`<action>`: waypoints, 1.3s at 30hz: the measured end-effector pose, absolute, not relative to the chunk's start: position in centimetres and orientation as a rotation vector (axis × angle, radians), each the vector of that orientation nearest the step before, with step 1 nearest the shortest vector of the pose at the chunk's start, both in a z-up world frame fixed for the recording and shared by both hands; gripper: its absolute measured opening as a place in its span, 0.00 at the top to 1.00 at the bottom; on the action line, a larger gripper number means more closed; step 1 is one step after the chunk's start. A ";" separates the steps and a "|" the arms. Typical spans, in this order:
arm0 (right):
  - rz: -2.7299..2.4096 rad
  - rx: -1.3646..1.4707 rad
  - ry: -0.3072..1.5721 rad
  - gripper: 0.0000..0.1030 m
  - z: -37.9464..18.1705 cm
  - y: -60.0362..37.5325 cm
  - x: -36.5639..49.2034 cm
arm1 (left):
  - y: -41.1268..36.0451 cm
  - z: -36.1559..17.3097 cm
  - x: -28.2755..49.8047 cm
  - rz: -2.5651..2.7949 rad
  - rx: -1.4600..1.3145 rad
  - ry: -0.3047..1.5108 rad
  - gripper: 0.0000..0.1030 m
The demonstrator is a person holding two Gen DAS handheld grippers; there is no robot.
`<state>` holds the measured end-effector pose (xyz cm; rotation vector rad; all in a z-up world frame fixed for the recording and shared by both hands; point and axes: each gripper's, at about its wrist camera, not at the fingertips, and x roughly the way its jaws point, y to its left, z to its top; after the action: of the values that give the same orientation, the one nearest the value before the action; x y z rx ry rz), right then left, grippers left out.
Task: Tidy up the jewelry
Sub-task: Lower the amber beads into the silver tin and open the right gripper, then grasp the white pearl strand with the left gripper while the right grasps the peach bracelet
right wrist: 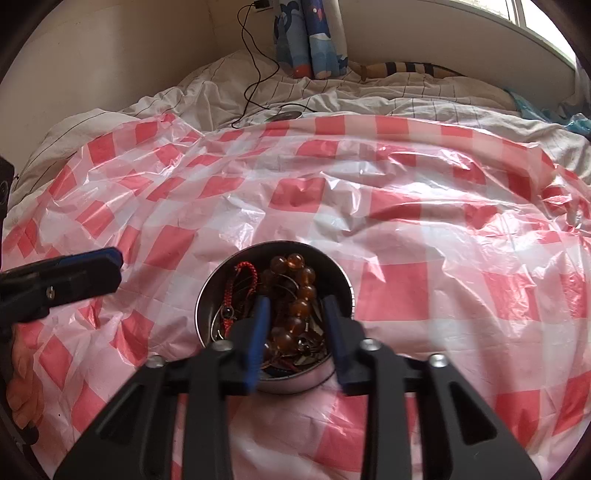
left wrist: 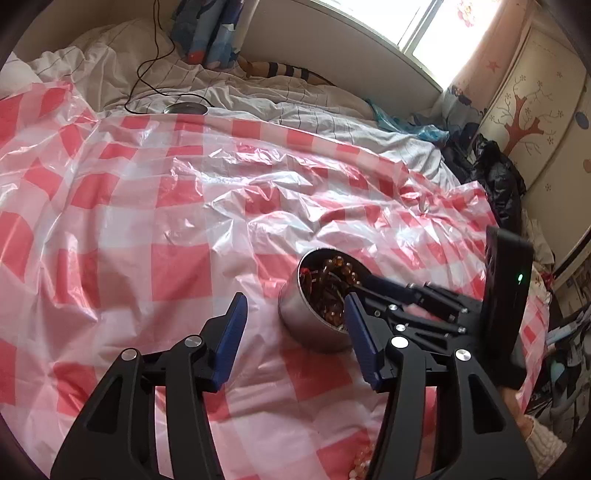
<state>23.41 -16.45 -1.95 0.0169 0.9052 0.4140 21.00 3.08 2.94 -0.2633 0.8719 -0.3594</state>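
Observation:
A round metal tin stands on the red-and-white checked plastic sheet and holds an amber bead string, a red cord bracelet and other jewelry. My right gripper is open, its jaws reaching into the tin on either side of the amber beads. My left gripper is open and empty just left of the tin; its finger shows at the left of the right wrist view. More amber beads lie at the bottom of the left wrist view.
The sheet covers a bed with rumpled white bedding. A black cable and a small round disc lie at the far side. A window and a painted wardrobe stand at the right, with dark clothes below.

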 end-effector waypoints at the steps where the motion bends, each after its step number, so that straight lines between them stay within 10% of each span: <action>1: 0.409 0.012 0.885 0.52 -1.4 -16.8 22.8 | 2.8 2.8 20.3 -0.363 -0.246 0.880 0.48; 27: 0.451 -0.498 0.934 0.47 -4.4 -14.5 8.2 | -5.0 -1.9 7.1 -0.451 0.270 0.920 0.45; 39: 0.531 -0.171 0.910 0.47 -2.2 -19.3 9.9 | -4.6 -1.3 9.4 -0.459 0.280 0.892 0.45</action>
<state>9.95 -19.33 -2.16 -0.1713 0.9096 0.5310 9.41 -4.55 -1.30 0.2796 0.8918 -0.4585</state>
